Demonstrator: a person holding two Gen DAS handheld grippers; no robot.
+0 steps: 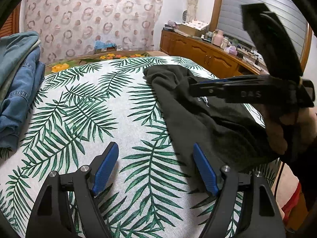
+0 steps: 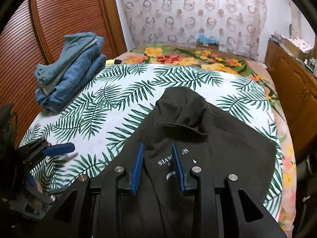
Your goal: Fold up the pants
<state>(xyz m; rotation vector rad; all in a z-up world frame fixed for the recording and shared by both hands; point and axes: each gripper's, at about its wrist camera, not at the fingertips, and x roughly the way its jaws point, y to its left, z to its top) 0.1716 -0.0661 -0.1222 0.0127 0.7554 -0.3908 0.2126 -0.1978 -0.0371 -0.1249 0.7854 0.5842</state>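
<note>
The dark pants (image 1: 200,117) lie bunched on the palm-leaf sheet (image 1: 99,109), with white print near the waist (image 2: 166,161). My left gripper (image 1: 156,168) is open and empty, hovering over the sheet just left of the pants. My right gripper (image 2: 158,166) hangs over the pants (image 2: 198,138), its blue pads partly apart with dark cloth between them; I cannot tell if they pinch it. In the left wrist view the right gripper (image 1: 193,88) reaches in from the right over the pants. The left gripper (image 2: 65,152) shows blurred at the left of the right wrist view.
A stack of folded blue jeans (image 2: 69,69) sits at the sheet's far left corner, also in the left wrist view (image 1: 17,83). A floral blanket (image 2: 188,59) lies beyond the sheet. A wooden cabinet (image 1: 208,57) stands right, a slatted door (image 2: 59,19) left.
</note>
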